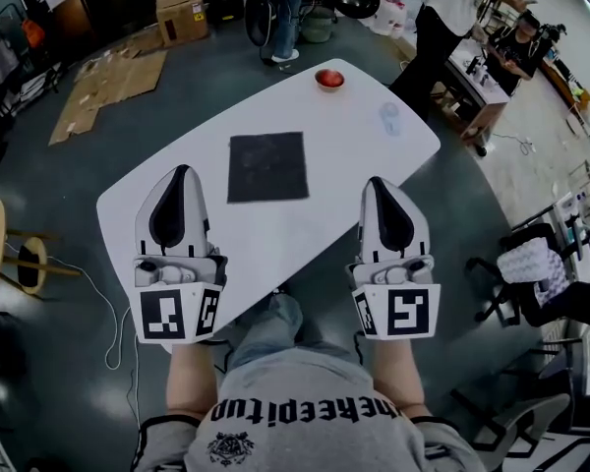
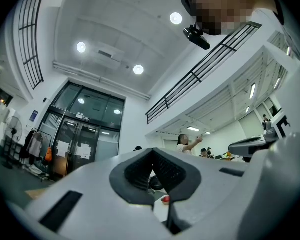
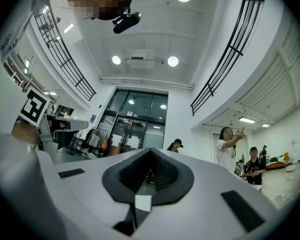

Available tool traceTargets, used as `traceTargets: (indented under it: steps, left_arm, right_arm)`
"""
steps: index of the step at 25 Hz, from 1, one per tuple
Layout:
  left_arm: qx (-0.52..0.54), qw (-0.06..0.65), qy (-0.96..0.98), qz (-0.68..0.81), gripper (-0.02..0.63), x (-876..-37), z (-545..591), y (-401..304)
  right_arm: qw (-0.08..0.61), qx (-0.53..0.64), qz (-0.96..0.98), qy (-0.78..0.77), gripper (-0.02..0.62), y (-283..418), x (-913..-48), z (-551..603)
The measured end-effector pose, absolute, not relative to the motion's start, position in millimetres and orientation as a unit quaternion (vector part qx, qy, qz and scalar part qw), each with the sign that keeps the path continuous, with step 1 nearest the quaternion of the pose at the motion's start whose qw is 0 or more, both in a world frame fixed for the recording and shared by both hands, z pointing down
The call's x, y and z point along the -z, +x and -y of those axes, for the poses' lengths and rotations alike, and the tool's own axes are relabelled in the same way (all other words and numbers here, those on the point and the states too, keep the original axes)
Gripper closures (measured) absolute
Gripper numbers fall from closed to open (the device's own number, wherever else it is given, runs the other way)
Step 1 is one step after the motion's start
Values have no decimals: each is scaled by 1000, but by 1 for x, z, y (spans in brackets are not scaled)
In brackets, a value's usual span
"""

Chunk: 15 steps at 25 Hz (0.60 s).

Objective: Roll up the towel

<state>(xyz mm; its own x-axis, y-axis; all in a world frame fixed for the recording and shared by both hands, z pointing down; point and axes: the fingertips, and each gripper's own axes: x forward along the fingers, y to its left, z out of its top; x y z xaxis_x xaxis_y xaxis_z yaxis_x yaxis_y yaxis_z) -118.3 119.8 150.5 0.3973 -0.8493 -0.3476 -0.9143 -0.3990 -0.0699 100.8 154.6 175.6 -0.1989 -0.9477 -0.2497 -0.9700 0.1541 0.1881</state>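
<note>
Both claws hang over the near edge of the table [image 1: 305, 234]: the left gripper [image 1: 182, 172] and the right gripper [image 1: 376, 182] each have their jaws pressed together on nothing. One dark towel [image 1: 266, 165] lies flat at the table's middle, apart from both, with a red bowl [image 1: 329, 79] near the far edge.

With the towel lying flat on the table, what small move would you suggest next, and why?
Probably bring both grippers forward to the near edge of the towel: it lies flat and untouched, while the left gripper and right gripper are shut, empty and short of it.
</note>
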Motion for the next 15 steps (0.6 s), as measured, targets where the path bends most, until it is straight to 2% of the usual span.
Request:
traceTargets:
  steps: [15]
  left_arm:
    - [-117,118,-831,-530,601,-153,-5,-94]
  right_arm:
    - [18,-149,-767,-623,594,114,-178,-40]
